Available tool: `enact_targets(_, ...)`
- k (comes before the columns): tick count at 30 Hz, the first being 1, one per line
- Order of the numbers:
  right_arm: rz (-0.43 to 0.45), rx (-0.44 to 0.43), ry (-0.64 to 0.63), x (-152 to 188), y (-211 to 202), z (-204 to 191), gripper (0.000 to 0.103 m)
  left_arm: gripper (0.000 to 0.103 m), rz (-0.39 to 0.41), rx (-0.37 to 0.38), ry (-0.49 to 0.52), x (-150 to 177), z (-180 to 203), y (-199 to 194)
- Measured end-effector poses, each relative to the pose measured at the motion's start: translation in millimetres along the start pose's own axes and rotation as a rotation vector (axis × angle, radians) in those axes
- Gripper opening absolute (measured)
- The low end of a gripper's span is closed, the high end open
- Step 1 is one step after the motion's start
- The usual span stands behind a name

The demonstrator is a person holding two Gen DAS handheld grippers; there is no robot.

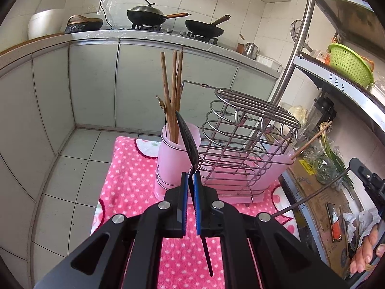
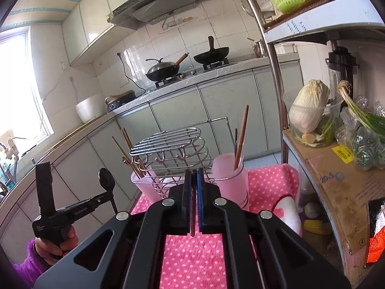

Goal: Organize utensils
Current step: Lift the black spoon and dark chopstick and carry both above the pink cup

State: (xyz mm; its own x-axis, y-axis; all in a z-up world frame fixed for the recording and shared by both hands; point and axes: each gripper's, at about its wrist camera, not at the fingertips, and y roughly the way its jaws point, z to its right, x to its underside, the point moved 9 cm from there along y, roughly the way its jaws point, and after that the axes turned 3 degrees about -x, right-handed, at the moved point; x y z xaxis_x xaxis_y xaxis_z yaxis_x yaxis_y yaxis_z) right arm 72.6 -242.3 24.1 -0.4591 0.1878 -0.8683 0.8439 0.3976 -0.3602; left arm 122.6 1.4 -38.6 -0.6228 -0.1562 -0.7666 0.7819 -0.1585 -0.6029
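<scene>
The left gripper (image 1: 190, 177) clamps a black spoon (image 1: 189, 139) before the pink holder (image 1: 173, 159); the right gripper (image 2: 194, 175) pinches a brown chopstick (image 2: 193, 207).

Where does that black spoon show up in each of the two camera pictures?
Left wrist view: the black spoon stands centre frame, clamped between the left gripper fingers, bowl up in front of the pink holder.
Right wrist view: the spoon sits far left, held by the left gripper seen from the side.
Shared landmark: the wire rack on the polka-dot cloth.
</scene>
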Motion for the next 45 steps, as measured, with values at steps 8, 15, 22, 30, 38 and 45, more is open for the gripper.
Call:
enact_targets(8,0.033,0.010,-0.012,-11.3,-9.8,-2.2,0.005,0.004,0.018,-0.002,0.004,-8.5,6.0,-1.5)
enact_targets(15,0.072,0.013,-0.025,-26.8,-16.6,-3.7,0.005,0.004,0.055,0.012,0.012,-20.3,13.2,-8.8)
enact_targets(22,0.116,0.026,-0.046,-48.2,-21.5,-4.8,0.005,0.004,0.162,0.038,0.004,-52.0,12.7,-31.7)
enact_targets(30,0.191,0.065,-0.104,-86.2,-25.7,-3.1,0.004,0.004,0.297,0.059,-0.021,-95.6,10.7,-53.1)
enact_targets(38,0.192,0.077,-0.134,-108.8,1.8,-2.9,0.005,0.004,0.378,0.004,0.002,-127.6,10.5,-47.8)
enact_targets(45,0.180,0.086,-0.141,-114.6,35.3,1.3,0.005,0.004,0.414,-0.086,0.027,-139.1,3.9,-23.8)
